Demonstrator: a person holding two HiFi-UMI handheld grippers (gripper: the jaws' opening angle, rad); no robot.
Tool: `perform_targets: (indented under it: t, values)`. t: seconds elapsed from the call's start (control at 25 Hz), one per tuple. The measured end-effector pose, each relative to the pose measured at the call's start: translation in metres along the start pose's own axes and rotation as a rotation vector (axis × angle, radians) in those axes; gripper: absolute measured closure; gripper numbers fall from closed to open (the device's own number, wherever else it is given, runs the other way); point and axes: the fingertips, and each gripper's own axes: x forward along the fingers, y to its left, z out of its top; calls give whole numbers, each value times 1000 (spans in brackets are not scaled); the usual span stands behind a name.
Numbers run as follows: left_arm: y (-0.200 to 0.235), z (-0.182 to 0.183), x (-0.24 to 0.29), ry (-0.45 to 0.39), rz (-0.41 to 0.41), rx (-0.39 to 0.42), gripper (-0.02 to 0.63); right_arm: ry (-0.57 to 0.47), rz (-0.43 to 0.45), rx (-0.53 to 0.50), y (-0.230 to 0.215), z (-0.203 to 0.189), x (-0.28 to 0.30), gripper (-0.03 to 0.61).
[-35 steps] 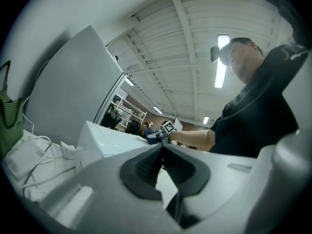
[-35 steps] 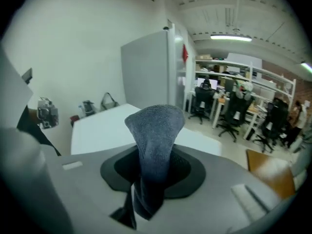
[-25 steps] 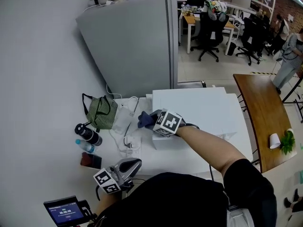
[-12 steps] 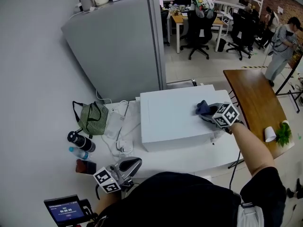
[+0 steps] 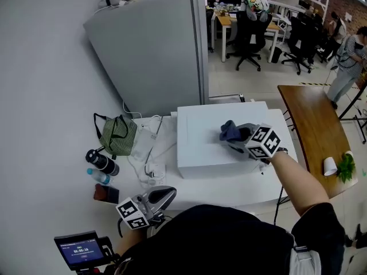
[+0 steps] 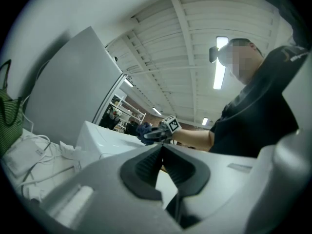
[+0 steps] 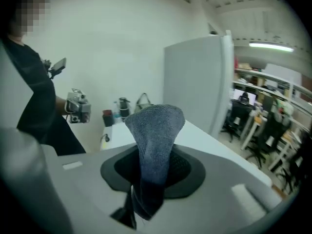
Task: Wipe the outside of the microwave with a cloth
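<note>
The cloth [image 7: 154, 126], a dark blue-grey knit, is pinched between the jaws of the right claw [image 5: 235, 140]. In the right gripper view it stands up out of the pads in a folded hump, with its lower end tucked down between them. Seen from the head view, the cloth sits bunched on the top panel of the microwave [image 5: 205, 144], right of centre. The claw lies low over that panel behind the cloth, and the person's bare forearm reaches in from the near right.

The microwave is a white box standing on a white tabletop [image 5: 226, 192], its top otherwise bare.

The left claw [image 6: 162, 155] is held low at the near left edge of the tabletop, well apart from the microwave. Its jaws are pressed together with nothing between them.

Left of the microwave lie a heap of white cables and clear wrapping [image 5: 147, 152], then a green bag [image 5: 117, 135] with dark handles. Nearer the person are a black bottle [image 5: 102, 162] lying on its side, a small clear water bottle [image 5: 97, 176] and a dark reddish-brown item [image 5: 107, 193]; its nature cannot be made out.

A tall grey refrigerator [image 5: 155, 50] stands behind the tabletop. To the right is a wooden table [image 5: 309, 125] carrying a white cup [image 5: 330, 166] and a small green plant [image 5: 346, 169].
</note>
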Motion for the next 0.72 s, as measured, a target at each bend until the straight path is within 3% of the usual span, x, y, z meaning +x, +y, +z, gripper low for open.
perform_targets:
  t: [0.12, 0.2, 0.28, 0.48, 0.72]
  values:
    - [1, 2, -22, -14, 38, -6, 611, 0, 177, -171, 95, 65, 92, 471]
    - [0, 2, -33, -19, 54, -8, 611, 46, 252, -208, 138, 76, 140, 471]
    - [1, 3, -41, -19, 64, -8, 611, 103, 268, -237, 153, 72, 168, 471]
    - [3, 4, -40, -5, 66, -8, 611, 123, 199, -184, 111, 42, 138, 471]
    - [-5, 0, 9, 17, -14, 3, 611, 193, 15, -21, 0, -72, -4, 471]
